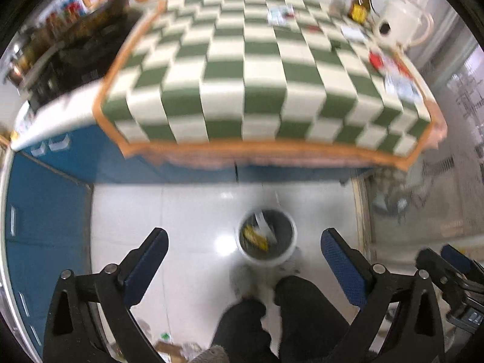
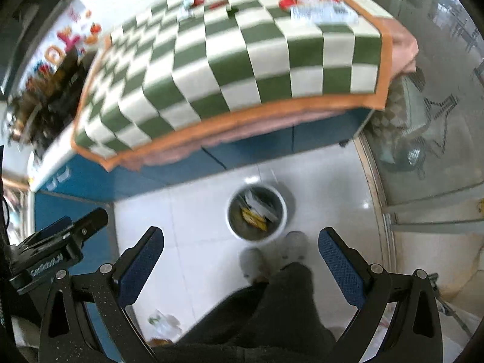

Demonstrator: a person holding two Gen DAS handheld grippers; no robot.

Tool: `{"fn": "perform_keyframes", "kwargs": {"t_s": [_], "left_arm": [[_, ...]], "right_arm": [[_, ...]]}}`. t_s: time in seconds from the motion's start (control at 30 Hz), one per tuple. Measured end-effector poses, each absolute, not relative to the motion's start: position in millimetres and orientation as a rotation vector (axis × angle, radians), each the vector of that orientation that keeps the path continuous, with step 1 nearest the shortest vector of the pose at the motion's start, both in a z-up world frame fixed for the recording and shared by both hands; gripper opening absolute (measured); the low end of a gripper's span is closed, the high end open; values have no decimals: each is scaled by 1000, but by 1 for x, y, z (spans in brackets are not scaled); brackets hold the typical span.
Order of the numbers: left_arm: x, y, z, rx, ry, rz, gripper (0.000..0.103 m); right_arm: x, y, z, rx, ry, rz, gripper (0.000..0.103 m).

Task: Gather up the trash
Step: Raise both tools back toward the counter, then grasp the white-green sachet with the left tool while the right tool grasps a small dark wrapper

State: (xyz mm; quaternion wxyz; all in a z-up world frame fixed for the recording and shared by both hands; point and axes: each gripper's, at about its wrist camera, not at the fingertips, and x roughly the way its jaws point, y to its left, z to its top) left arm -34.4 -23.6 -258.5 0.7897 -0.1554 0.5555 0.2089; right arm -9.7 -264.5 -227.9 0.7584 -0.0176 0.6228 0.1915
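Note:
A white trash bin (image 1: 266, 238) stands on the tiled floor in front of the table, with yellow and white wrappers inside; it also shows in the right wrist view (image 2: 257, 211). My left gripper (image 1: 244, 242) is open and empty, held high above the bin. My right gripper (image 2: 241, 240) is open and empty, also above the bin. On the green-and-white checked tablecloth (image 1: 263, 69) lie paper scraps and wrappers: a white leaflet (image 1: 279, 14), red and white packets (image 1: 393, 72), and a large white wrapper (image 2: 323, 9).
A brown bottle (image 1: 361, 0) and a white kettle (image 1: 399, 21) stand at the table's far right corner. Blue cabinets (image 1: 45, 211) line the left. The person's legs (image 1: 284, 311) and slippers (image 2: 272, 257) stand by the bin. Litter (image 2: 160, 322) lies on the floor.

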Motion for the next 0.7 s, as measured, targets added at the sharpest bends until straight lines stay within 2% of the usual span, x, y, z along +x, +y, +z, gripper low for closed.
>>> {"fn": "perform_keyframes", "kwargs": {"t_s": [0.27,0.5,0.53,0.63,0.7], "left_arm": [[43,34,-228,-326,1105,631,103],[142,76,-252,-357,1168,799,103],[154,82,-257,-369,1183,817,103],[198,102,-276,-415,1235,878,103],[223,112,-286,-434,1258,910,103]], "right_arm": [[90,-239,-196,37,1278,419,103],[255,-189,-228,120,1291,448,102],[282,-179,-237,143,1310,453,101],[354,-148,-268,176,1351,475,84],[393,-126,-291,160,1380,477,70]]}}
